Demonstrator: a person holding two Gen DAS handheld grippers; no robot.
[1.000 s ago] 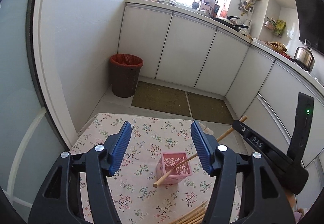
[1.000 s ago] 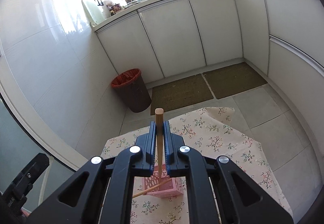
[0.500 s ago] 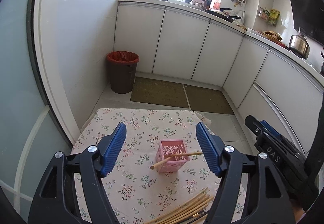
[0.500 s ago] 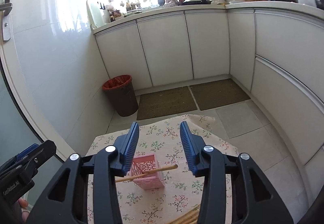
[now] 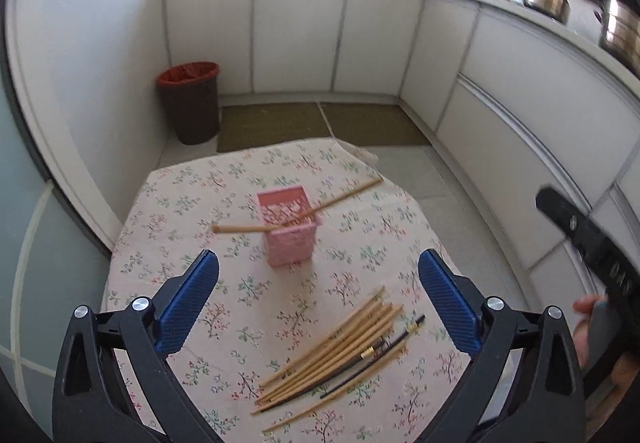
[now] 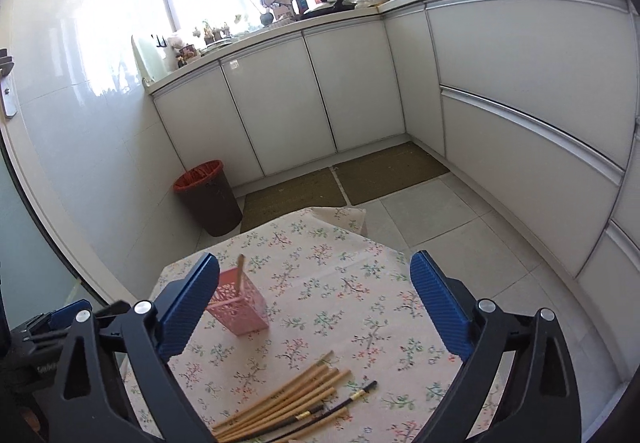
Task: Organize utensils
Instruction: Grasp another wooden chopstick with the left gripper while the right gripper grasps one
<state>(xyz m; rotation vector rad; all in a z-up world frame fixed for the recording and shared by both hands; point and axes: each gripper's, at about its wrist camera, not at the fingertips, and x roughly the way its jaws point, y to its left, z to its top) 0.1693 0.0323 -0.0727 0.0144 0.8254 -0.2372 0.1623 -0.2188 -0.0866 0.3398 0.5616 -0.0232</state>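
Note:
A pink lattice holder [image 5: 289, 229] stands on the floral tablecloth [image 5: 192, 323]. One wooden chopstick [image 5: 296, 209] lies across its rim, sticking out both sides. A pile of wooden and black chopsticks [image 5: 340, 353] lies on the cloth nearer me. My left gripper [image 5: 318, 301] is open and empty, above the cloth between holder and pile. My right gripper [image 6: 316, 307] is open and empty, to the right of the holder [image 6: 239, 303], above the pile [image 6: 288, 403]. The chopstick [image 6: 240, 275] shows at the holder.
The small table's far edge [image 5: 348, 151] drops to a tiled floor. A brown bin with a red liner [image 5: 190, 101] stands by the wall. White cabinets [image 6: 320, 95] and two floor mats [image 6: 340, 183] lie beyond. The right handle [image 5: 592, 243] shows at the right.
My right gripper has opened and let go of the chopstick, which now rests across the pink holder. Both grippers have drawn back toward the chopstick pile.

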